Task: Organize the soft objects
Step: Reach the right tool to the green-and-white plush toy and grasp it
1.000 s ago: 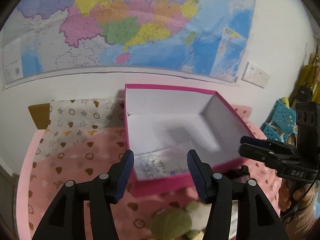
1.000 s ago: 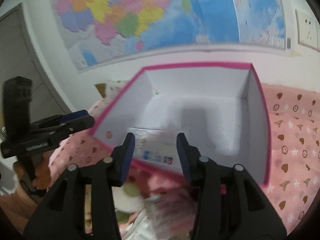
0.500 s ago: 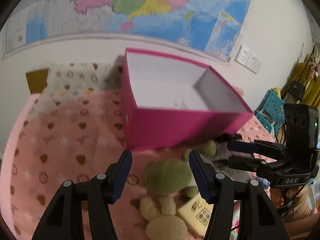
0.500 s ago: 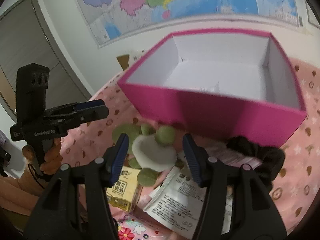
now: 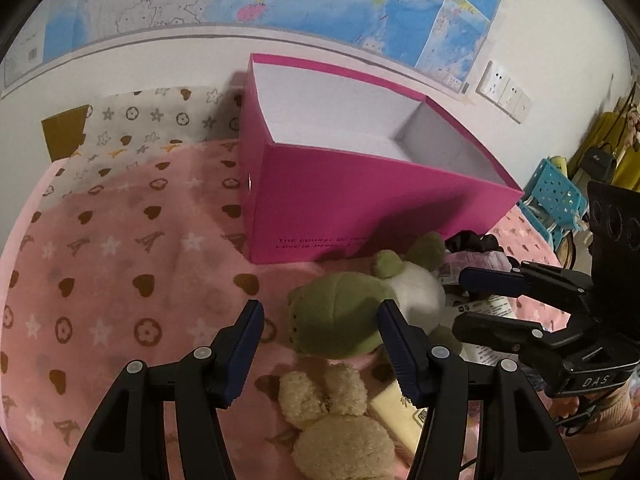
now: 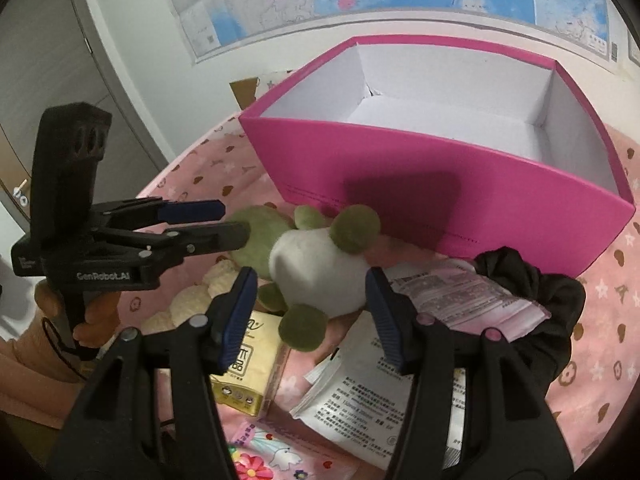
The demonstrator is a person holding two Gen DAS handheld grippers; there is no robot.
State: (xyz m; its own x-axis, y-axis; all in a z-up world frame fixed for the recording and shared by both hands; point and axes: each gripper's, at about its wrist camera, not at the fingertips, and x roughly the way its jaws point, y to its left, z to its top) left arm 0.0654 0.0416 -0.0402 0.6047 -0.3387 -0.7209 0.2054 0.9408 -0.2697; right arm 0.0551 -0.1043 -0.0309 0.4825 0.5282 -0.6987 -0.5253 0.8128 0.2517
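Between the wide-open, empty right gripper (image 6: 306, 312) fingers lies the green-and-white plush turtle (image 6: 316, 264); the left gripper (image 5: 320, 334), equally open and empty, hovers over its head. Close squarely on the white belly (it looks squashy), then lift clear of the tall pink cardboard box (image 6: 460, 196) wall ahead; its white interior looks roomy.

Soft toys heaped in front of the pink box

Green-and-white plush frog (image 6: 316, 268) lies belly-up against the open magenta box (image 6: 460, 184); a cream teddy (image 5: 340, 432) sprawls beside it, and a black scrunchie (image 6: 532, 288) sits at the box's corner.
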